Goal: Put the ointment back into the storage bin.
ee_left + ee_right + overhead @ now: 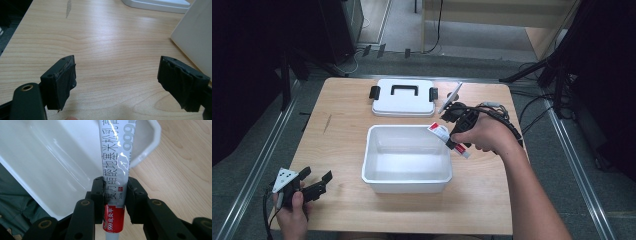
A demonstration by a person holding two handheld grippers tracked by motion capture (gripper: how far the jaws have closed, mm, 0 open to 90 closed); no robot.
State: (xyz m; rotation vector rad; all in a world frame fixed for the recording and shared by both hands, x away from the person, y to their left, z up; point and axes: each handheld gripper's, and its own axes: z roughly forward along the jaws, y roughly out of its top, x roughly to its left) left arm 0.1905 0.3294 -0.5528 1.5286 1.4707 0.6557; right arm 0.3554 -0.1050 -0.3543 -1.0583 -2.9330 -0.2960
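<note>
A white and red ointment tube is clamped in my right gripper, which is shut on it. The tube is held over the right rim of the open white plastic box in the middle of the table, its flat end reaching over the box's inside. My left gripper rests open near the table's front left corner, with bare wood between its jaws. The box's white lid with black handle and clips lies flat behind the box.
The wooden table has bare wood left of the box and along its front edge. Cables and tripod legs lie on the floor beyond the table's right side. A corner of the box shows at the right of the left gripper view.
</note>
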